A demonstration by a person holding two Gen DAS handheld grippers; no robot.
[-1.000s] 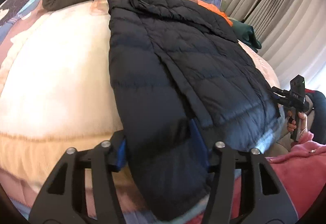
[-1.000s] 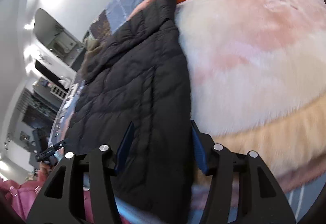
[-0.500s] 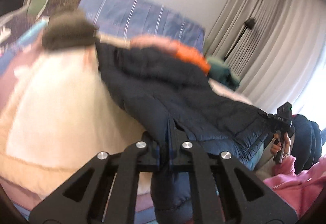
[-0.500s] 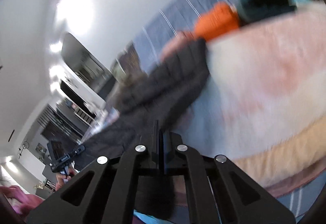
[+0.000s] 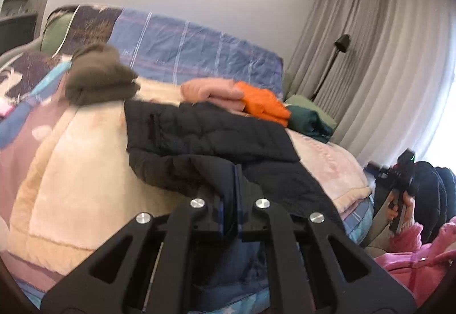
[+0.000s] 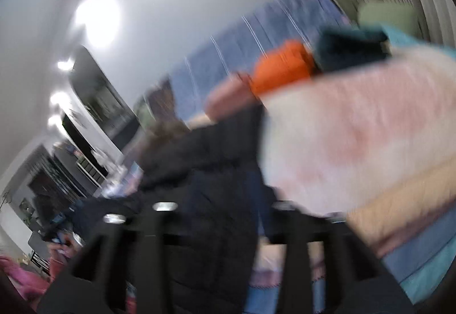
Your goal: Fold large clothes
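Across bed (image 5: 71, 180), black jacket (image 5: 205, 140) lengthwise, hem apparently in left gripper (image 5: 232, 208)

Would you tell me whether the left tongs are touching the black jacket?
Touching: in the left wrist view, the left tongs stand shut on a fold of the black jacket.
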